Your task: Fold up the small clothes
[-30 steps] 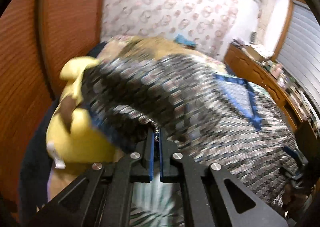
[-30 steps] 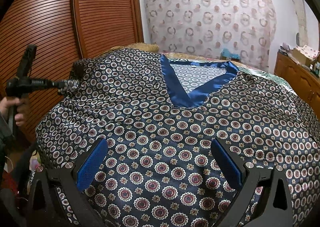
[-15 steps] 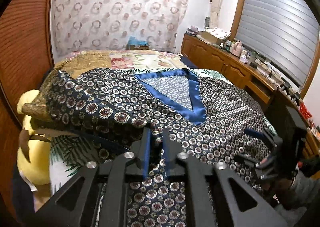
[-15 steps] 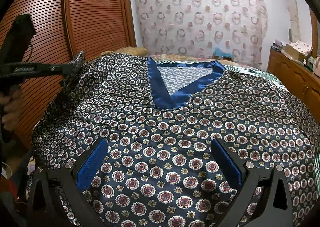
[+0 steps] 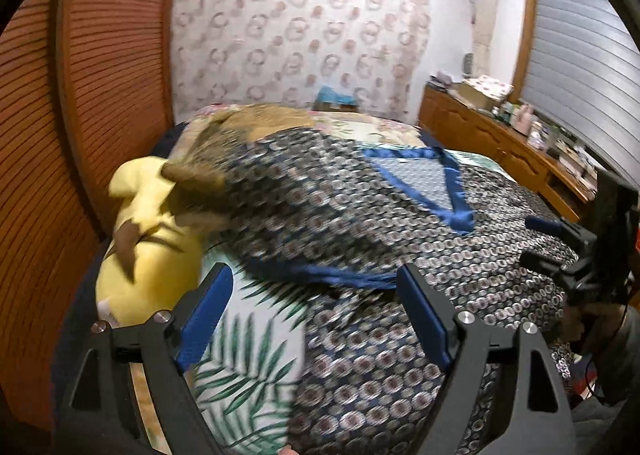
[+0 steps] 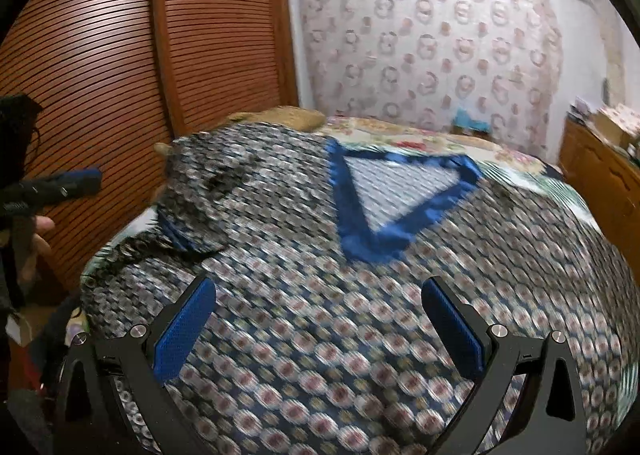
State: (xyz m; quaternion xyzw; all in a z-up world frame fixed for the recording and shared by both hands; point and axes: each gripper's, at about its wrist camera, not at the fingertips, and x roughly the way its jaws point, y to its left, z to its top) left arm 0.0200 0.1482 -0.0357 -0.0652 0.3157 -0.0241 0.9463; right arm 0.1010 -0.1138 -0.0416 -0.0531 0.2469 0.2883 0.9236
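Both views are smeared by motion blur, so the garment's print reads only as rows of small medallions and its edges are hard to trace. The left gripper [image 5: 316,319] stands wide, its blue ribbed pads [image 5: 204,319] spread with nothing between them, poised over the near left edge of the patterned top [image 5: 400,239]. Seen from the right wrist, it shows only as a dark bar with a blue tip [image 6: 60,187] at the frame's left edge, held in a hand [image 6: 34,239] that is partly cut off.

The right gripper [image 6: 320,327] is likewise spread wide and empty, hovering low above the garment's lower front [image 6: 320,335]; from the left wrist it appears at the far right [image 5: 560,251], its body half hidden by the lens rim.

The top lies spread face up on the bed, dark and glossy, with a bright blue satin V-neck band [image 6: 384,207] and a paler lining inside the V. Its left sleeve [image 6: 200,199] is folded inward over the chest, the blue cuff hem showing. Under it is a white sheet with green palm leaves [image 5: 248,359]. A yellow plush toy [image 5: 148,251] lies beside the sleeve, partly covered by a brown cloth [image 5: 256,123]. A slatted wooden wardrobe door [image 6: 120,55] rises behind.
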